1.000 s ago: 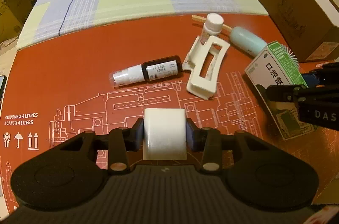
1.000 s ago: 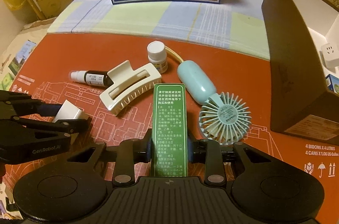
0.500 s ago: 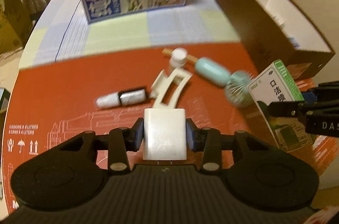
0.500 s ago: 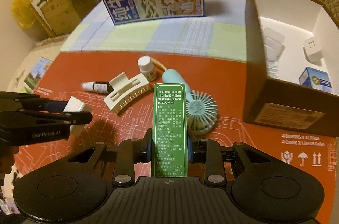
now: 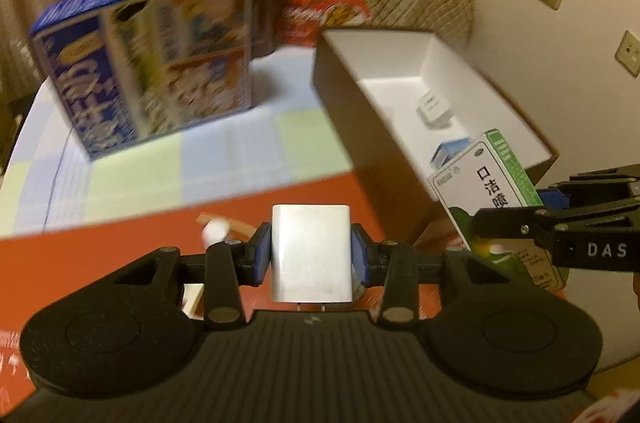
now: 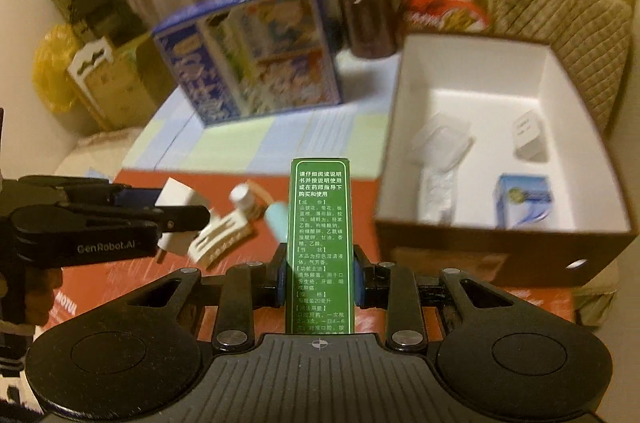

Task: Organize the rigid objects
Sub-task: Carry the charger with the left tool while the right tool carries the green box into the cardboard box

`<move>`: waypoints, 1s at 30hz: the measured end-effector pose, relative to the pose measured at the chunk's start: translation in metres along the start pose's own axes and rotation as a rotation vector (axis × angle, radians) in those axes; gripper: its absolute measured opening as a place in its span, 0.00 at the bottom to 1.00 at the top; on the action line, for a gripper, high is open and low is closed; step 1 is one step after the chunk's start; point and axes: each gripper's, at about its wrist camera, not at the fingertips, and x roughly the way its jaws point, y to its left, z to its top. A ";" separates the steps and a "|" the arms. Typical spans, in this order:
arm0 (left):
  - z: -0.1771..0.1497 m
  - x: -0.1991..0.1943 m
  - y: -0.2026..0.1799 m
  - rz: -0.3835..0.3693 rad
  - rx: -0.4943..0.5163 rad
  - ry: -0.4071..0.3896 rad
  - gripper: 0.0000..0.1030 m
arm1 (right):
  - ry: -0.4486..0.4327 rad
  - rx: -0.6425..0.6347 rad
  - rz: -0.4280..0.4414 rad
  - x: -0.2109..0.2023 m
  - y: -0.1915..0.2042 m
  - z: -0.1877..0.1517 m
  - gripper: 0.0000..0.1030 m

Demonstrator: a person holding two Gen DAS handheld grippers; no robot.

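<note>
My left gripper is shut on a white charger plug, held in the air above the red mat. My right gripper is shut on a green medicine box, also lifted; the same box shows at the right of the left wrist view. An open brown carton with a white inside stands to the right, holding a white adapter, a blue-and-white small box and a clear plastic piece. On the mat lie a cream hair claw, a white-capped bottle and a teal fan handle.
A big blue milk carton box stands on the checked cloth behind the mat. A dark jar, a red snack bag and a quilted cushion sit at the back. Bags and cardboard lie off the table at left.
Both grippers rose and swung right toward the open carton, each keeping its load. The mat objects slid down and partly out of sight; the carton's inside came into view.
</note>
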 end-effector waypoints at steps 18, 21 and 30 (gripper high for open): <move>0.108 0.108 -0.102 -0.116 0.081 0.020 0.35 | -0.041 0.077 -0.185 0.008 -0.152 0.077 0.26; 0.115 0.135 -0.113 -0.108 0.093 0.056 0.35 | -0.012 0.073 -0.215 0.023 -0.171 0.082 0.26; 0.121 0.191 -0.127 -0.100 0.112 0.147 0.35 | 0.066 0.018 -0.277 0.061 -0.200 0.091 0.26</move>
